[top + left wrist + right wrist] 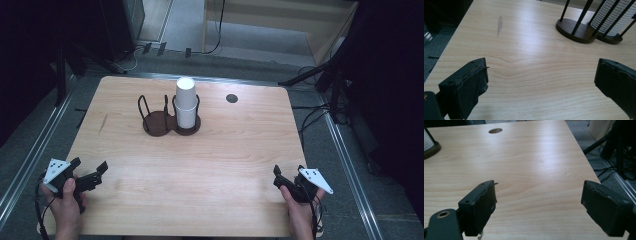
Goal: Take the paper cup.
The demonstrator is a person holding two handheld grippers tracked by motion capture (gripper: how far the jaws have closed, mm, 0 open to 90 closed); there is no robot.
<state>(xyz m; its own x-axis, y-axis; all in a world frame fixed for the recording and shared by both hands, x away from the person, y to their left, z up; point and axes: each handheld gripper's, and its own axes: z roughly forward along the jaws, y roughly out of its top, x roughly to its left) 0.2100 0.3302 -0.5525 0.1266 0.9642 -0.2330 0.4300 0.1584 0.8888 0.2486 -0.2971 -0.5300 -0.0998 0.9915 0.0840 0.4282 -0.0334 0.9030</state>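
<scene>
A stack of white paper cups (185, 102) stands upright in the right-hand ring of a dark brown two-ring wire holder (157, 122) at the back middle of the wooden table (225, 150). The holder's left ring is empty. My left gripper (90, 164) rests near the front left corner, open, nothing between its jaws. In the left gripper view its jaws (541, 67) stand wide apart over bare wood, with the holder (574, 31) and the ribbed cups (610, 17) ahead to the right. My right gripper (288, 171) sits at the front right, open (539, 187) and holding nothing.
A round cable hole (231, 98) lies in the tabletop behind and right of the holder. A grey scuff (499, 23) marks the wood at the left. Dark stands and cables (320, 115) crowd the floor beyond the table's right edge.
</scene>
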